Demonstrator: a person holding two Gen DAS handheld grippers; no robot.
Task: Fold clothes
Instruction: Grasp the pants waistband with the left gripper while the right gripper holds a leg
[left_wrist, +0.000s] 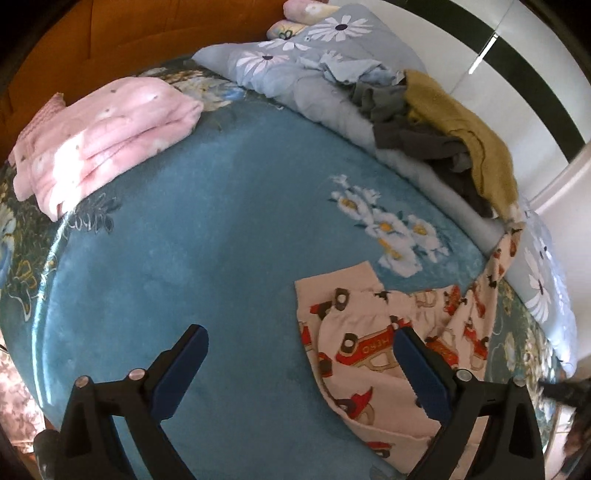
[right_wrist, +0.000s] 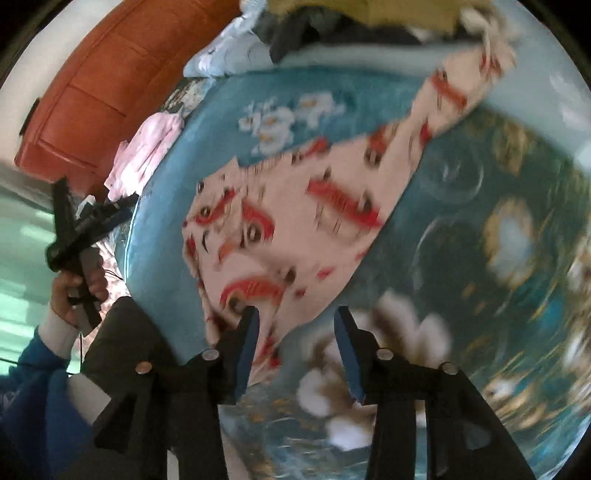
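A cream pair of pyjama trousers (left_wrist: 351, 354) printed with red fire trucks lies spread on the teal bed cover (left_wrist: 203, 240); one leg trails up toward the clothes pile. My left gripper (left_wrist: 301, 347) hovers open and wide above the bed, its right finger over the trousers' waist end, nothing between the pads. In the blurred right wrist view the trousers (right_wrist: 295, 221) lie flat. My right gripper (right_wrist: 295, 325) is just over their near edge, with a corner of cloth between its parted fingers and no pad pressing it. A hand (right_wrist: 74, 291) holds the left gripper (right_wrist: 74, 221) at the left.
A folded pink blanket (left_wrist: 103, 140) lies at the far left of the bed. A grey-blue daisy quilt (left_wrist: 295, 62) runs along the back, with a pile of dark grey and mustard clothes (left_wrist: 443, 122) on it. An orange headboard (left_wrist: 110, 37) stands behind.
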